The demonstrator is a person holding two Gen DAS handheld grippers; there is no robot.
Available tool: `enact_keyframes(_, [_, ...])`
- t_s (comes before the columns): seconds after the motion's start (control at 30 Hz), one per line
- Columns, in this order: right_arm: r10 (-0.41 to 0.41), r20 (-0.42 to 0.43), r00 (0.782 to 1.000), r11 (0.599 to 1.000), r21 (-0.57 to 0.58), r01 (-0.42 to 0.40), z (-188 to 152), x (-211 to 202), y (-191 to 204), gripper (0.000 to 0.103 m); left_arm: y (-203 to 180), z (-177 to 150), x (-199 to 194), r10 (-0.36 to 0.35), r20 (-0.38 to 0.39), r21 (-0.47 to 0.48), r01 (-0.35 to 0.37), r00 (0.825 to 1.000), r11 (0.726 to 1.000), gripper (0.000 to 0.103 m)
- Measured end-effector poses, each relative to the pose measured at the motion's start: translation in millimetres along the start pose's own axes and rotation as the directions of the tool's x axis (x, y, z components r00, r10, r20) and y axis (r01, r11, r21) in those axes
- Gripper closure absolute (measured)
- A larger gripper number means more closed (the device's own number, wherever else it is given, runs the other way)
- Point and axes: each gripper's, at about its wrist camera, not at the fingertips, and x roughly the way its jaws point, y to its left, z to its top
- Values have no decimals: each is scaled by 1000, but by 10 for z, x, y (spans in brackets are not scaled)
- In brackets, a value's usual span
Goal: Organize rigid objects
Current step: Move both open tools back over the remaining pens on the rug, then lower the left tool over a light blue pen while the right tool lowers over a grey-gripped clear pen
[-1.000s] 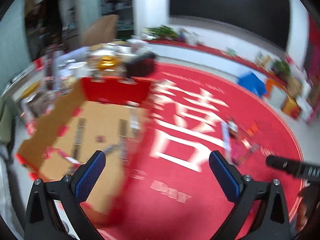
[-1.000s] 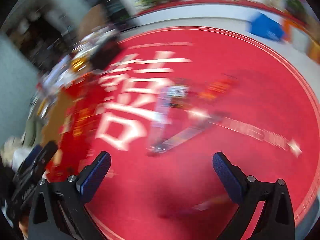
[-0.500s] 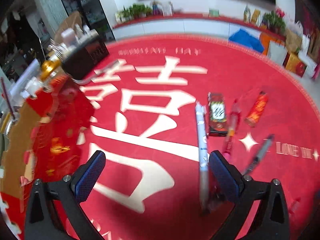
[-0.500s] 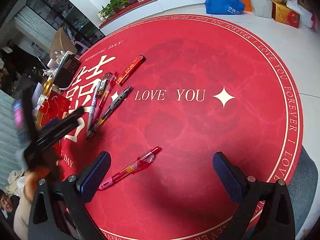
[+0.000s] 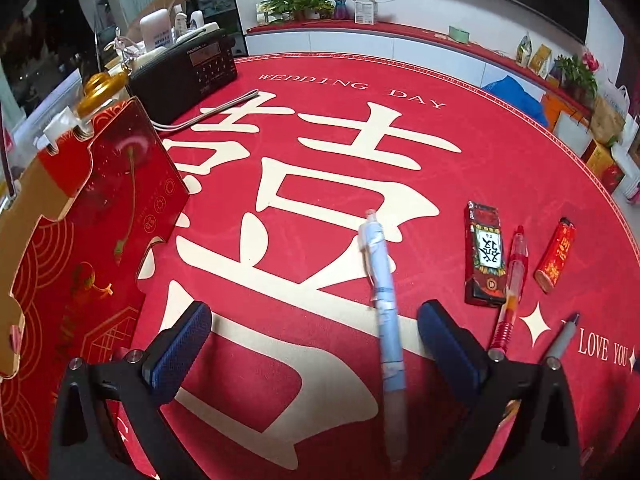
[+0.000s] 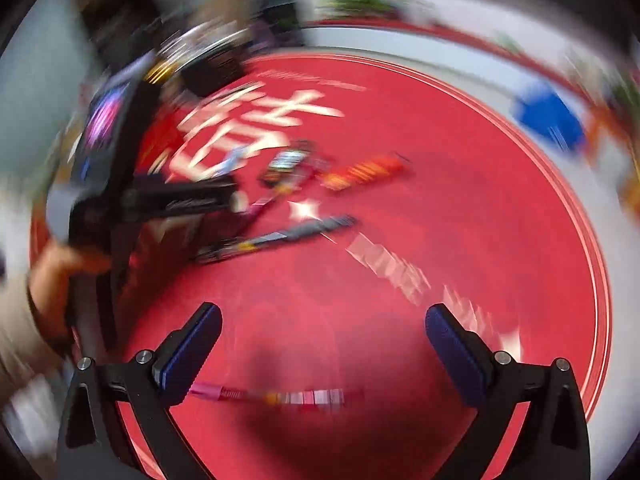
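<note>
The left gripper (image 5: 312, 344) has swung away from the red box (image 5: 92, 216) at the tabletop's (image 5: 320, 152) left edge, which a second ago filled its view with its open cardboard floor; now it hovers low over the red cloth with its jaws spread wide and nothing between the pads. A light blue pen (image 5: 382, 304) lies lengthwise in the gap, nearer the right finger than the left, not touched by either. To the right lie a dark pack (image 5: 484, 256), a red pen (image 5: 510, 288) just beside it, a red lighter (image 5: 556, 256) and, lower, a grey pen (image 5: 562, 338). A black radio (image 5: 188, 76) sits behind the box. The right gripper (image 6: 322, 344) is also wide open and empty; its view is smeared by motion, where half a second ago it was sharp, so it is swinging. A pink pen (image 6: 268, 396) shows as a streak close beneath its fingers, and the left gripper appears in that view as a dark blur by the pens. My reading is that the left hand has returned from the box and is lining up on the blue pen as the next item to carry over, while the right is turning toward the pink pen. The blue pen sits off-centre, so closing now may roll it aside.
</note>
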Motion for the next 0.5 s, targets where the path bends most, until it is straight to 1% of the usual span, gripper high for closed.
enact_keyframes(0.03, [-10,9,1000,993,-115,11,91,83,90,0,6,-6,-1,-5,0,-6,5,1000,1000,0])
enact_keyframes(0.07, [-5,12,1000,985,-171,7,125,131,134,0,8,-8,-4,-9,-1,-9,9,1000,1000,0])
enact_keyframes(0.1, [13,7,1000,967,-254,-11,199,231,194,0,11,-10,-5,-15,-4,-13,15,1000,1000,0])
enact_keyframes(0.13, [30,-10,1000,955,-294,-31,249,323,224,0,18,-7,2,-22,-8,-17,21,1000,1000,0])
enact_keyframes(0.23, [68,-64,996,945,-317,-85,379,586,230,0,42,-7,19,-44,-11,-28,44,999,999,0])
enact_keyframes(0.3, [113,-99,989,945,-297,-137,404,671,206,0,72,-11,35,-64,-16,-43,64,998,997,0])
enact_keyframes(0.33, [121,-136,983,951,-266,-154,394,723,197,0,66,-15,30,-66,-12,-36,65,998,997,0])
enact_keyframes(0.37, [113,-127,985,953,-265,-144,383,701,207,0,64,-12,27,-66,-9,-32,66,998,997,0])
enact_keyframes(0.4, [127,-149,981,953,-255,-162,360,676,227,0,66,-12,28,-70,-8,-29,70,998,997,0])
enact_keyframes(0.47, [206,-195,959,934,-253,-252,259,548,295,3,66,-14,28,-74,-5,-27,74,997,997,0])
enact_keyframes(0.5, [214,-204,955,926,-268,-265,225,500,318,3,66,-14,28,-75,-4,-30,75,997,997,0])
